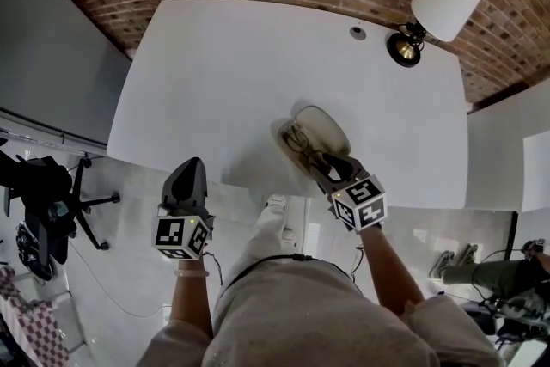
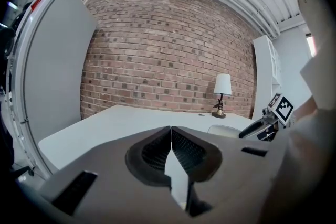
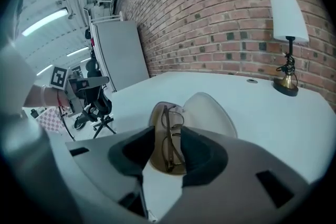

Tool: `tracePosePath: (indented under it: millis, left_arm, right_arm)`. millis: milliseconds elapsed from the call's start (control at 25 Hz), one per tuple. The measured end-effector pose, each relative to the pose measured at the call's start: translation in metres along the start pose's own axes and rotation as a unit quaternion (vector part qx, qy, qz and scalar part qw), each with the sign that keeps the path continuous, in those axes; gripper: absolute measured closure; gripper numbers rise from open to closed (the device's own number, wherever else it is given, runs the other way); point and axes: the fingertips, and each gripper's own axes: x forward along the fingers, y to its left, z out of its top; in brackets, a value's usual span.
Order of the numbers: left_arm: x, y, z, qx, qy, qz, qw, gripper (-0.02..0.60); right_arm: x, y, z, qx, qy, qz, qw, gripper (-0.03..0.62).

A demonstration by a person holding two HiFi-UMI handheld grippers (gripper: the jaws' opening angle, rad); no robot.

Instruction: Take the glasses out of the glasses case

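Now the right hand-held gripper (image 3: pixel 168 130) gapes wide, unclamped, around the glasses (image 3: pixel 171 144) in the open glasses case (image 3: pixel 211 110).

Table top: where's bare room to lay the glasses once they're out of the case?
The whole left half of the table, from the open case to the left edge, is bare, as is the back strip between case and grommet. Crowded: the near edge, where the right tool stands open at the glasses, and the lamp corner.
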Motion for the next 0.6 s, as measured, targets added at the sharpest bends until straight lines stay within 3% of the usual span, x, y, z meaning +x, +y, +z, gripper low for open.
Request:
tracePosePath:
  millis: [600]
  left_arm:
    - [0.038, 0.009, -0.017, -0.026, 0.018, -0.016, 0.9994, 0.575]
  right_arm:
    - [0.034, -0.005, 0.0, 0.002, 0.064, 0.002, 0.998, 0.485]
